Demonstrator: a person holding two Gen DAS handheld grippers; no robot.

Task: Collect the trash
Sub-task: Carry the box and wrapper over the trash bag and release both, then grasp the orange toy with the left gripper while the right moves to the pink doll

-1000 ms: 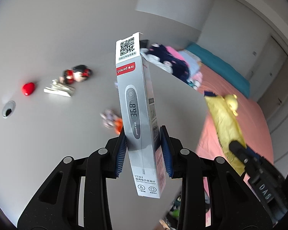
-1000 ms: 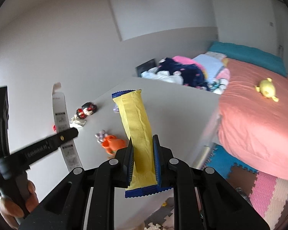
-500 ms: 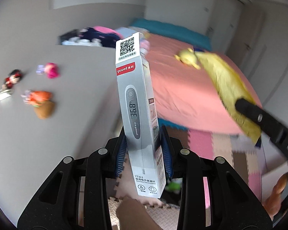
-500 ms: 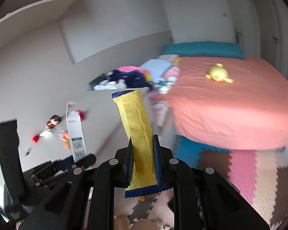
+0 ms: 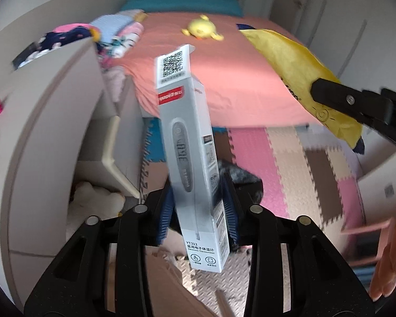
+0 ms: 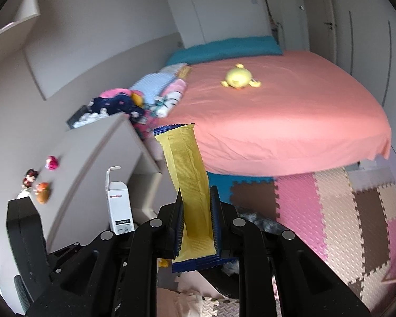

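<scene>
Both grippers have swung off the desk (image 5: 47, 100) toward the floor mats (image 6: 330, 211) by the bed (image 5: 237, 60), and both sets of jaws are now opening: left gripper (image 5: 198, 208) has the thermometer box (image 5: 191, 153) tilted between its pads, apparently slipping free, right gripper (image 6: 197, 224) has the yellow wrapper (image 6: 190, 182) upright between pads that barely touch it. Left view shows the wrapper at 2 o'clock, box dead centre; a dark thing below the jaws at 6 o'clock may be the bin, can't tell. For a clean drop I'd centre each item over that target, open fully, then check both fall clear.
</scene>
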